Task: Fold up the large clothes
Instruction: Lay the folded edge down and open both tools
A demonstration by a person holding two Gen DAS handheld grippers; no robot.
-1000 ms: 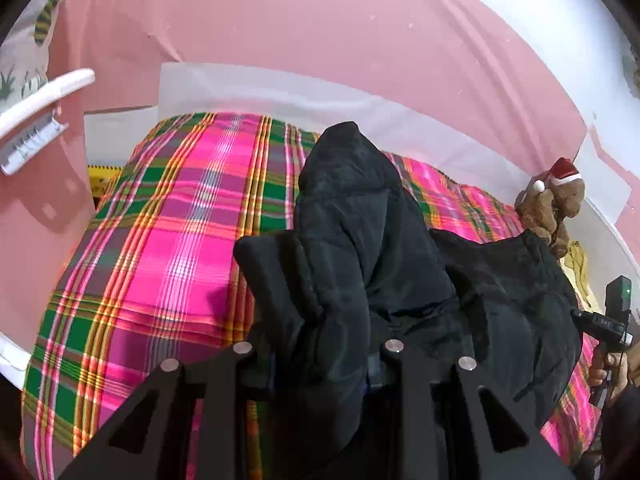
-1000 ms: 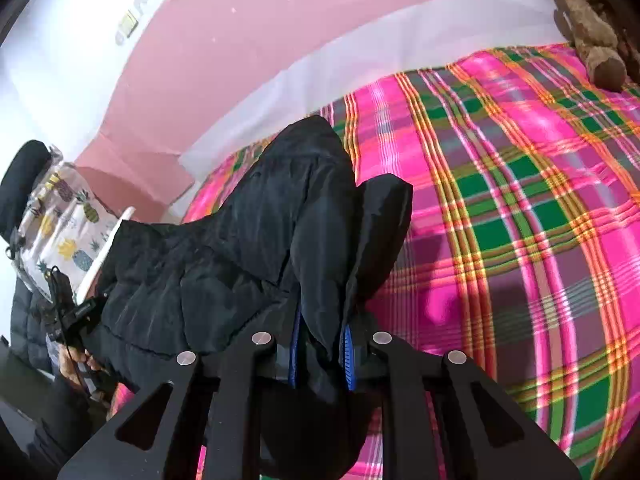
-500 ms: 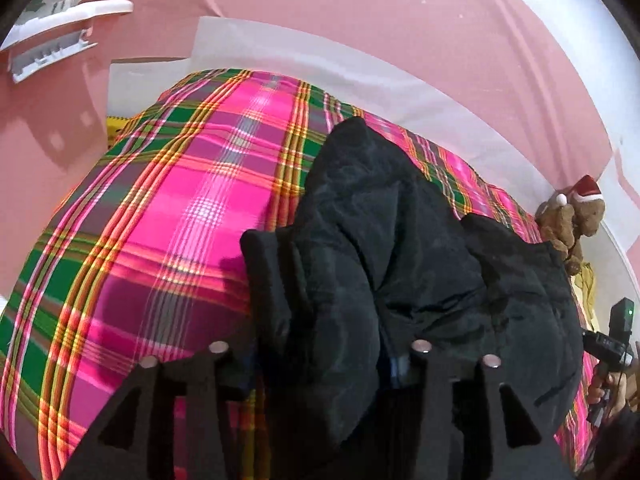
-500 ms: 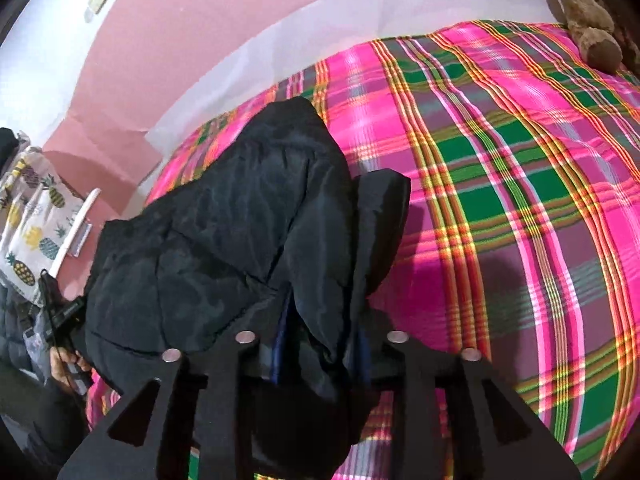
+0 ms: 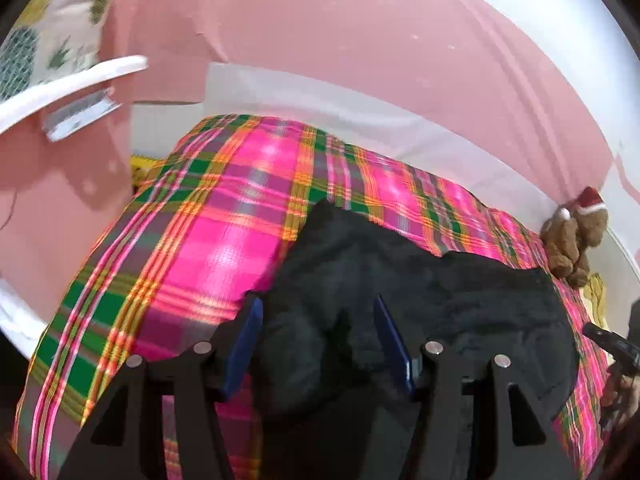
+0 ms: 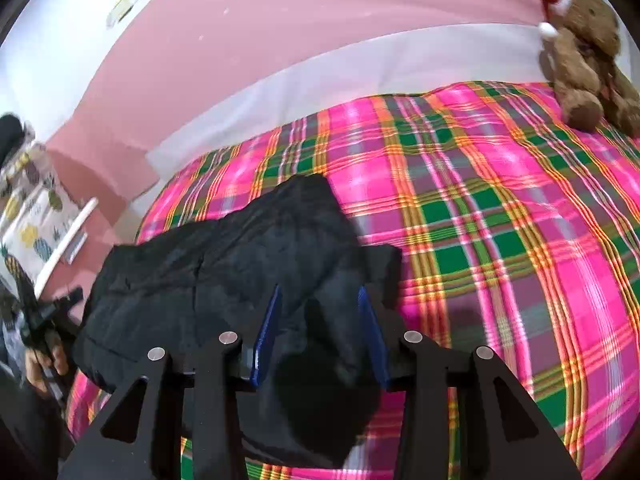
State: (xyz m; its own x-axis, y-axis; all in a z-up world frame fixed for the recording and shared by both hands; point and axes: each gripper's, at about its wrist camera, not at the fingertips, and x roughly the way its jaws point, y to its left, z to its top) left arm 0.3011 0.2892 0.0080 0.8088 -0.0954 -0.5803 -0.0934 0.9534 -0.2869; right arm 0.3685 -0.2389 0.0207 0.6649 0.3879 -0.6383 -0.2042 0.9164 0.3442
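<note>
Black puffy jacket lies bunched on the bed's pink-green plaid blanket against pink walls, teddy bear in the corner, with left hand-held gripper and right hand-held gripper both spread wide around its folds.

Each view looks forward along its own gripper's two black fingers, low and close over a bed covered by a pink, green and orange plaid blanket, facing the pink wall at the bed's far edge. The left wrist view sits near the bed's left side, with a rumpled black padded jacket filling its lower middle and right, and a brown teddy bear in a red Santa hat small at the far right corner. The right wrist view sits further right, with the same jacket in its lower left and the bear large at the upper right. Both views share the blanket, jacket, bear and wall.
</note>
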